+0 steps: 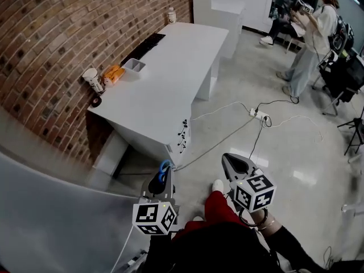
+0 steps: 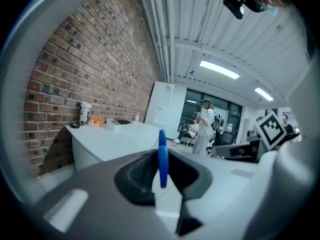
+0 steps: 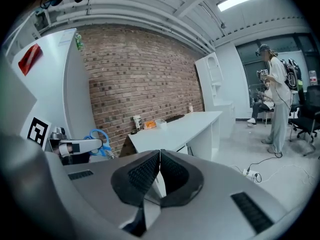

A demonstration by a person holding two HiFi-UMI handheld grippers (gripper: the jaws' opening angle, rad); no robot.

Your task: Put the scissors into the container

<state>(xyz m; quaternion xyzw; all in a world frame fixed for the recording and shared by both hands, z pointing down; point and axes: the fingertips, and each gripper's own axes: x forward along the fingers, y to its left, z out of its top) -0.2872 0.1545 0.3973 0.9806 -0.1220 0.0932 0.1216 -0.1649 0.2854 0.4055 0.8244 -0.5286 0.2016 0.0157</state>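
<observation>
Across the floor (image 1: pixel 284 152) stands the table (image 1: pixel 170 67) with container (image 1: pixel 134 65); left fingers (image 2: pixel 137 176) clamp scissors (image 2: pixel 162 156), right fingers (image 3: pixel 142 176) closed.

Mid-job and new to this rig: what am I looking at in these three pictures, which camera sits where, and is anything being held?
There is no robot arm here. A person carries a handheld two-jaw tool in each hand, each with a marker cube on it. The head view looks down from the person's head. The other two views look along each tool's own jaws. The left tool is clamped on blue-handled scissors. The right tool is closed and empty. Ahead, a white table by the brick wall bears the container, an orange item and a cup.
</observation>
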